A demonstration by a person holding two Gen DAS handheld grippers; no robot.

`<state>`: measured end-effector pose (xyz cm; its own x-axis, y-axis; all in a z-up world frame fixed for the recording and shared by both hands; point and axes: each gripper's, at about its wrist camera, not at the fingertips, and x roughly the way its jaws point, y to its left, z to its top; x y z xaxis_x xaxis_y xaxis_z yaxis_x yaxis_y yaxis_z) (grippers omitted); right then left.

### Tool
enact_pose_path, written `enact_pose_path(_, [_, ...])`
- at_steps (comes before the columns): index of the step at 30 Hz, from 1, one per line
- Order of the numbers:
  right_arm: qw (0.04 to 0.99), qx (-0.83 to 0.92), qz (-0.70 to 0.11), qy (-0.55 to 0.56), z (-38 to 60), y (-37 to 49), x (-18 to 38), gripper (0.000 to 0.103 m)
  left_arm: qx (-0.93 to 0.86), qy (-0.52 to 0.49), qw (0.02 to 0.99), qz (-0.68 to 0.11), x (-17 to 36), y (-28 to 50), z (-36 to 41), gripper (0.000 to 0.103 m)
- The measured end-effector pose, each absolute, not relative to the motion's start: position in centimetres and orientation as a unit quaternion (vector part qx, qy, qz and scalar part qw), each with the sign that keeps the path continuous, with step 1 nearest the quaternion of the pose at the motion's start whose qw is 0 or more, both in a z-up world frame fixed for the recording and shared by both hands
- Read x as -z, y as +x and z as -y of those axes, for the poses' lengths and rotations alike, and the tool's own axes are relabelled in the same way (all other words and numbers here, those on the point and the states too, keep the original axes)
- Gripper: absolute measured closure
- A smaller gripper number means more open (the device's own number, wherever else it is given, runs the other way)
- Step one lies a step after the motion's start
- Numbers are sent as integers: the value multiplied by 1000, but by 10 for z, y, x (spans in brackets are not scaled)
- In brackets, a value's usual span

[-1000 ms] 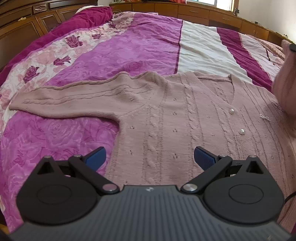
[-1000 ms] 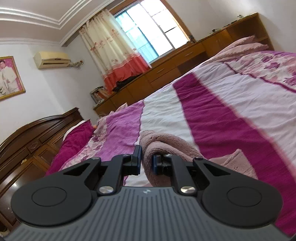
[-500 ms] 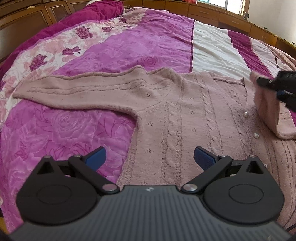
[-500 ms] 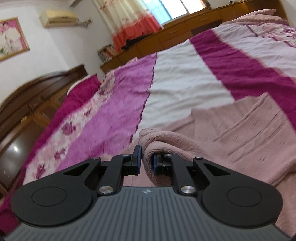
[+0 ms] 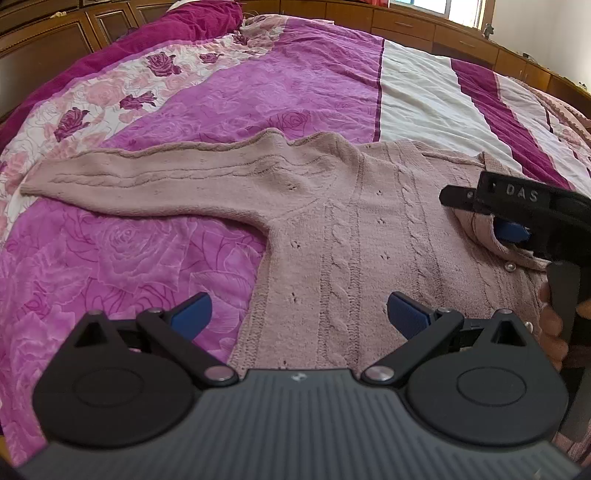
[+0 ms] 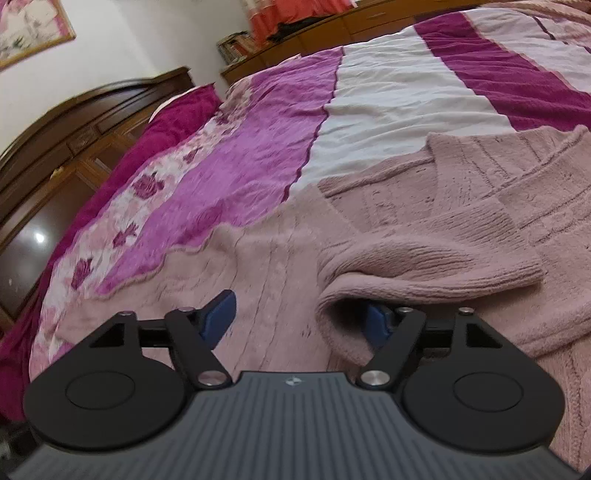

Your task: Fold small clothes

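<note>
A dusty pink knitted cardigan [image 5: 332, 229] lies flat on the bed, its left sleeve [image 5: 147, 177] stretched out to the left. Its right sleeve [image 6: 424, 266] is folded over onto the chest. My left gripper [image 5: 295, 317] is open and empty, just above the cardigan's lower left hem. My right gripper [image 6: 299, 317] is open over the chest; the sleeve cuff lies loosely over its right finger [image 6: 376, 321]. The right gripper also shows in the left wrist view [image 5: 517, 218] at the right.
The bed is covered with a pink, magenta and white striped floral bedspread [image 5: 258, 85]. A dark wooden headboard [image 6: 74, 122] stands at the left and wooden cabinets [image 5: 424, 29] run along the far side under the window.
My right gripper carried the right sleeve leftward down onto the cardigan's chest and opened, letting the cuff go. The left gripper stayed open and shifted slightly left.
</note>
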<state>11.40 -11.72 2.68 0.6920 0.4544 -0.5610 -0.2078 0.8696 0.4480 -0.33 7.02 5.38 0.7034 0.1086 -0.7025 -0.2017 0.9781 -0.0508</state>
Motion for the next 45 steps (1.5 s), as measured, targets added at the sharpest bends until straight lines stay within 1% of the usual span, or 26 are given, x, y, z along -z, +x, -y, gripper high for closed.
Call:
enact_pose_path(3, [900,-189,-353,173,122,105,-32,20,-84,-63,921,-375,-54,-3,-70,0])
enact_pose_path(12, [912,-165,-342,156,169,55,-55,19,-63,-45,928,-364,-64,1,-56,0])
enact_pose_path(19, [918,-97,-332,193,228,36,-58,19,-41,-27,934,-354,-73,11,-29,0])
enact_pose_path(30, [904,-26,-322,280,296,34,-37,19,-2,22,938,-346,-75,36,24,0])
enact_pose_path(38, [899,-19,-318,302,309,40,-21,19,21,45,938,-342,-73,58,56,0])
enact_pose_path(45, [899,-24,-295,322,316,37,-10,19,33,58,939,-338,-70,77,75,0])
